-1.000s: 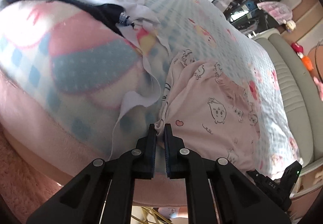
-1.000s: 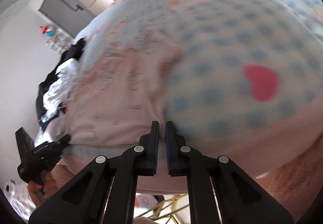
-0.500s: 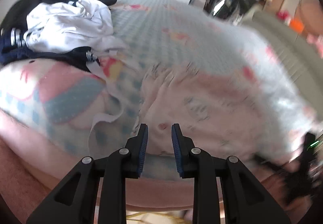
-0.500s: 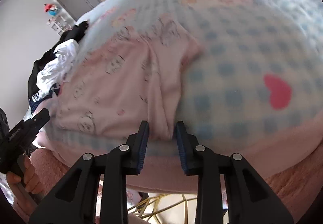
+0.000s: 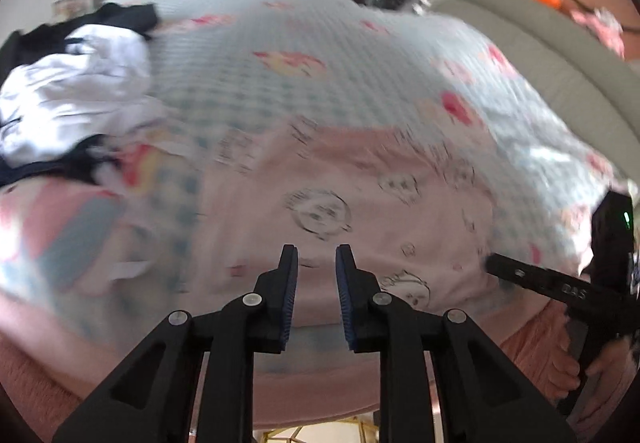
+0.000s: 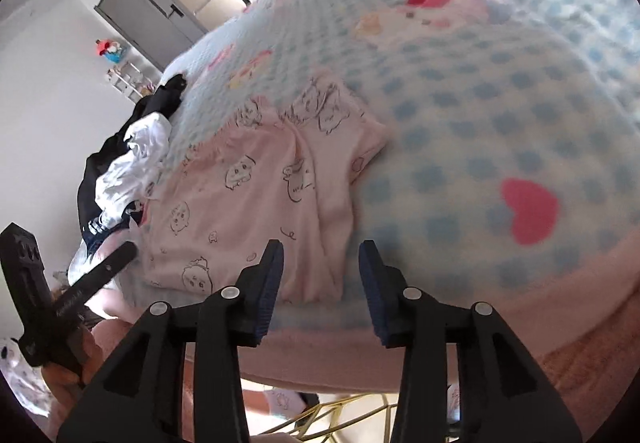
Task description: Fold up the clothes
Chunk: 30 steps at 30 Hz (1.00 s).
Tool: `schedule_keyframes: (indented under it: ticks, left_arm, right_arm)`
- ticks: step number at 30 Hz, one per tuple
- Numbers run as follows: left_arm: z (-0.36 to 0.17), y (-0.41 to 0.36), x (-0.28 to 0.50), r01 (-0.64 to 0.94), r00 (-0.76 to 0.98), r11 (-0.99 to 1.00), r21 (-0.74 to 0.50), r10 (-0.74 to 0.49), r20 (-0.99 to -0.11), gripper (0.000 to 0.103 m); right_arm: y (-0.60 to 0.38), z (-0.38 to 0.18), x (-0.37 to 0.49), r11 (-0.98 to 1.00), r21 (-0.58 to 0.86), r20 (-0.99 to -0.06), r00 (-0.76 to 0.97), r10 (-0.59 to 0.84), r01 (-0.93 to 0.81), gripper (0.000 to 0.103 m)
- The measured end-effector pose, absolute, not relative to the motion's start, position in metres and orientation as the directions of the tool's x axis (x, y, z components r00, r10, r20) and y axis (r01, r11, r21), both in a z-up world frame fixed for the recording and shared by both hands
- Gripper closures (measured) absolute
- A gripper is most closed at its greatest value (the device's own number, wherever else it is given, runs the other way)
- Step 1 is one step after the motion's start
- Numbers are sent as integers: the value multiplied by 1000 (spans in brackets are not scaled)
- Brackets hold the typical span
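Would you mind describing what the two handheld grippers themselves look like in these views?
Both are matte black plastic. The left gripper and right gripper each have two angular fingers with triangular cut-outs, silver round fasteners at the joints, and ribbed dark-blue pads on the inner faces. Seen from the left wrist view, the right gripper's body carries small white lettering and a green indicator light. No cables or sleeves are visible.

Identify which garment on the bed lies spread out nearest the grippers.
The pink cartoon-print garment, laid out at the bed's near edge; the white and dark clothes are heaped farther off.
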<state>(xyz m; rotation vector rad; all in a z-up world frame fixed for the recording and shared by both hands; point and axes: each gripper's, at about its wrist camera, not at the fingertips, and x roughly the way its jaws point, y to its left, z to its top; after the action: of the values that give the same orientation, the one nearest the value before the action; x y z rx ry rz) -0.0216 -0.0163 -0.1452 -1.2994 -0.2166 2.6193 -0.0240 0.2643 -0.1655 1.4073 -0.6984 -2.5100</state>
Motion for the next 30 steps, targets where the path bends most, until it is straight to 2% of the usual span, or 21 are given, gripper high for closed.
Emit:
schedule_keyframes:
  ticks: [2,3,4,9,11,13,16,17,18,19,21,25,27,30]
  left_arm:
    - [-156,-9,-31,-116,-556,-972,-203,233,-798,82]
    - [-161,-11,-33,-99,-545,-978,-182,206,-813,82]
    - [-165,-14,-35,-84,-536,-982,-170,188,-823,82]
    - [-158,-42,-27,-56,-572,-961,-271,253,-780,82]
    - [-151,-46,-26,-73,-600,-949,-306,286,-747,82]
    - [-152,-43,-30,-84,-592,-946,-313,300,-748,81]
    - [-161,-38,-37,-95,-561,-944,-315,312,-767,78]
    - [-168,-35,-41,-91,-539,-949,-301,301,-786,78]
    - [-172,-34,-41,-94,-528,-953,-289,293,-797,78]
    - [-175,-32,-41,-96,-521,-955,-279,288,-804,78]
    - [-174,-34,-39,-102,-528,-950,-296,304,-793,76]
    - [-164,-42,-38,-115,-535,-918,-379,379,-755,64]
    - [-158,-43,-33,-126,-559,-912,-389,390,-732,55]
    - [-157,-45,-30,-115,-578,-905,-410,397,-713,55]
  right_arm:
    - [258,-178,-34,-897,435,-797,-498,-341,-81,68]
    - [258,-180,-34,-909,407,-812,-491,-315,-89,85]
    - [260,-181,-33,-920,379,-825,-486,-289,-97,88]
    - [260,-169,-25,-953,286,-840,-504,-200,-100,89]
    - [265,-164,-27,-926,365,-805,-532,-263,-94,77]
    - [272,-164,-32,-872,482,-759,-536,-369,-83,45]
    - [269,-174,-51,-807,584,-725,-503,-471,-85,45]
    - [265,-176,-56,-825,559,-744,-493,-451,-88,48]
    - [260,-177,-60,-845,527,-766,-481,-426,-90,65]
    - [256,-175,-63,-867,492,-781,-480,-399,-80,76]
    - [245,-165,-68,-889,455,-782,-498,-375,-45,91]
    - [218,-133,-74,-914,404,-743,-565,-358,48,95]
    - [200,-119,-80,-904,412,-719,-568,-400,114,95]
    - [166,-115,-94,-876,434,-701,-533,-474,209,95]
